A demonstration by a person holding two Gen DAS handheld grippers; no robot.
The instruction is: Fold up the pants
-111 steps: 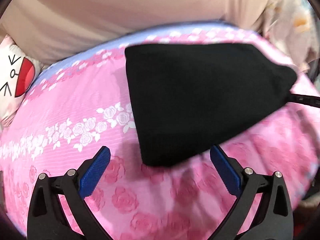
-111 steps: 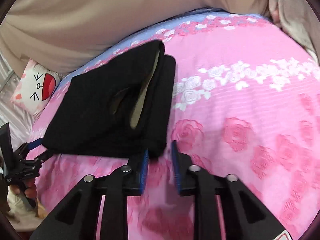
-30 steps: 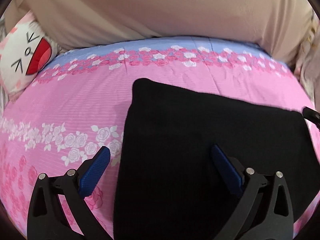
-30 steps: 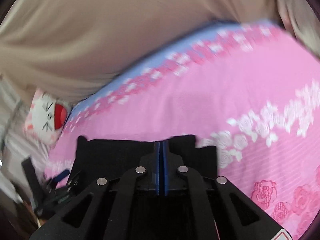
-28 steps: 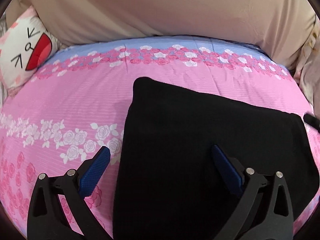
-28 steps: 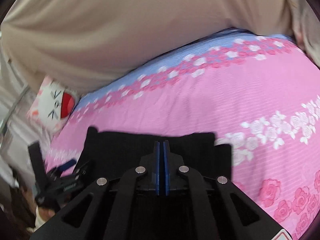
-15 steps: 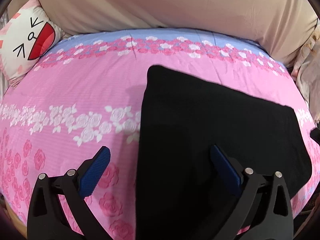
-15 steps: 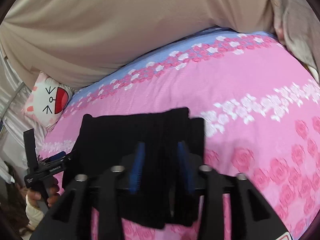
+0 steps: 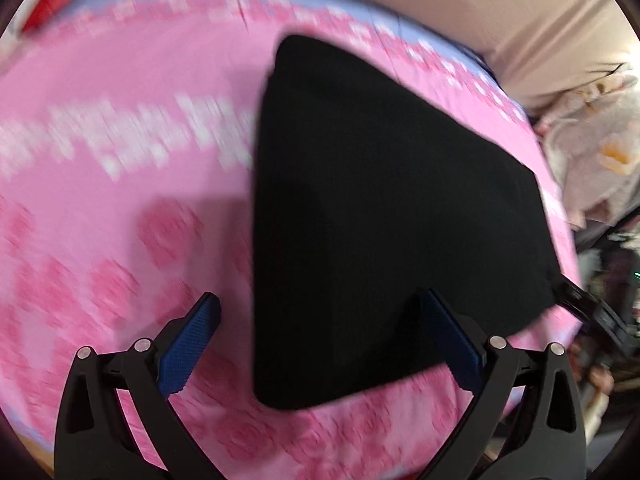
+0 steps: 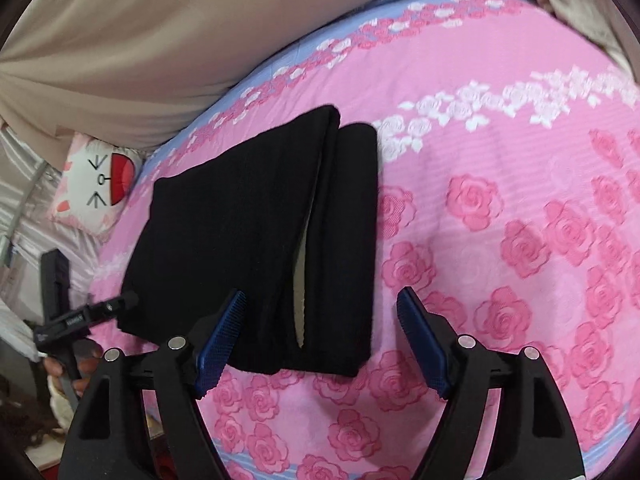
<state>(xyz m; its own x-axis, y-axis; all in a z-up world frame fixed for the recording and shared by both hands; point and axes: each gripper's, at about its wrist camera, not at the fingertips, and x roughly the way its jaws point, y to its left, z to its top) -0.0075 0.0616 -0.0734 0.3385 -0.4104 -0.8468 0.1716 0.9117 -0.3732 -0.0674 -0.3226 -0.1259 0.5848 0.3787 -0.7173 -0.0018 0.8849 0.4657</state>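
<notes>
Lying flat on the pink rose bedspread [image 10: 500,128], the black pants [image 10: 248,240] are now a compact folded bundle, no longer held. Layers stacked, a pale lining edge showing along the seam toward 5 o'clock of the bundle.

What changed: a second ago the right gripper [image 10: 320,336] was pinched tight with the cloth under it; its jaws are now opening, wide apart, nothing pressed between the pads. Bundle's near edge sits at 12 o'clock from it, just past the fingertips. So that was the release of the last fold.

Left gripper [image 9: 320,344] also spread wide, empty; pants fill its view from 12 to 3 o'clock, heavy motion blur. In the right wrist view it sits at 9 o'clock, off the bundle's corner, apart from it.

Cat cushion [image 10: 96,184] at 10 o'clock, beige sheet [image 10: 168,32] behind the bed.

Judgement: fold looks essentially done; only a tidy-up or pull-away left.
</notes>
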